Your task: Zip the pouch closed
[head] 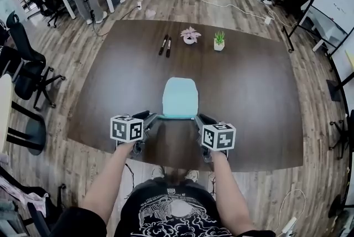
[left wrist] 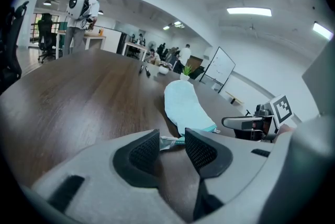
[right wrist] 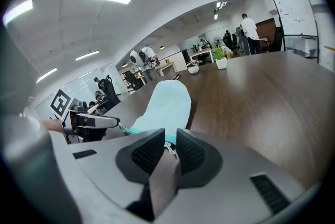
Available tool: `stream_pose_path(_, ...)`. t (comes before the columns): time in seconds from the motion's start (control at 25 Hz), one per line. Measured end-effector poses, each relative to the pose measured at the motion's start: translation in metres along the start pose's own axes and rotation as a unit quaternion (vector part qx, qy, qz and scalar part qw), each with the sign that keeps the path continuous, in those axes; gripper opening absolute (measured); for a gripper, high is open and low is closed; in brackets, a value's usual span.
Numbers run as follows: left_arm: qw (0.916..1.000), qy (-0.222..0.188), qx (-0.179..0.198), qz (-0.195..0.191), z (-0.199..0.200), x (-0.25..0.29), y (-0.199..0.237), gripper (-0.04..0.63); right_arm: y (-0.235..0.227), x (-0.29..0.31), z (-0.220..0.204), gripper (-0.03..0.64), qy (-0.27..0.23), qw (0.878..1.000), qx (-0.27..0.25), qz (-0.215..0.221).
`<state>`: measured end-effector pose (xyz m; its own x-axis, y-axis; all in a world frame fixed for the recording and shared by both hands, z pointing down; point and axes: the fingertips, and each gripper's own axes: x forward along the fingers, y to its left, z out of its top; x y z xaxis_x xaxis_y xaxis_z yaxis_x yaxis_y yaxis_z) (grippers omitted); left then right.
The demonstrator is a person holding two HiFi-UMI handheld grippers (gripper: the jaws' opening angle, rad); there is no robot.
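Well, pouch: a pale blue, flat fabric pouch with a rounded far end (head: 180, 96) lay on the dark brown wooden table (head: 249, 92), its teal zip edge nearest the person and between the two grippers.
Left gripper: the left gripper (left wrist: 172, 145) sat at the pouch's near left corner with its jaws apart; the small pale tab at the end of the zip (left wrist: 168, 141) lay in the gap, and the pads did not press on it.
Right gripper: the right gripper (right wrist: 168, 148) sat at the near right corner with its jaws only a little apart; the thin metal zip pull (right wrist: 169, 147) stood between the pads and looked loose, not pinched.
Zip: from these views I could not tell whether the teeth were fully joined.
Handling: the pouch looked light, soft and limp, so it would likely bunch or slide on the smooth tabletop if pulled from one side only.
Where to hold: the end tab would best be pinched to anchor the cloth, and the pull taken flat between the pads, since it was small and likely to slip.
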<state>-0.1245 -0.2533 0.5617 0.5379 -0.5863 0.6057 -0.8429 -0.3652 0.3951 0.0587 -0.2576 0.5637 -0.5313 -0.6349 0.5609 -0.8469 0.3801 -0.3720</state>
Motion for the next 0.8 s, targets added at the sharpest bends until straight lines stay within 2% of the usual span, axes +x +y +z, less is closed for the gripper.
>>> stream_pose_path(0.32,0.9998,-0.017,0.009,0.011,0.018,-0.005,-0.002,0.143,-0.002,-0.004,0.017,0.051,-0.011,1.0,-0.006,-0.008)
stream_pose_path(0.52,0.9987,-0.019,0.044,0.019,0.044,-0.004,-0.009,0.143,-0.002,-0.013,0.047,0.051,-0.031,0.999,-0.022,-0.017)
stream_pose_path(0.8,0.9949,-0.058,0.082,0.016,0.1,-0.014,-0.031,0.143,-0.006,-0.039,0.101,0.049,-0.075,0.996,-0.043,-0.036)
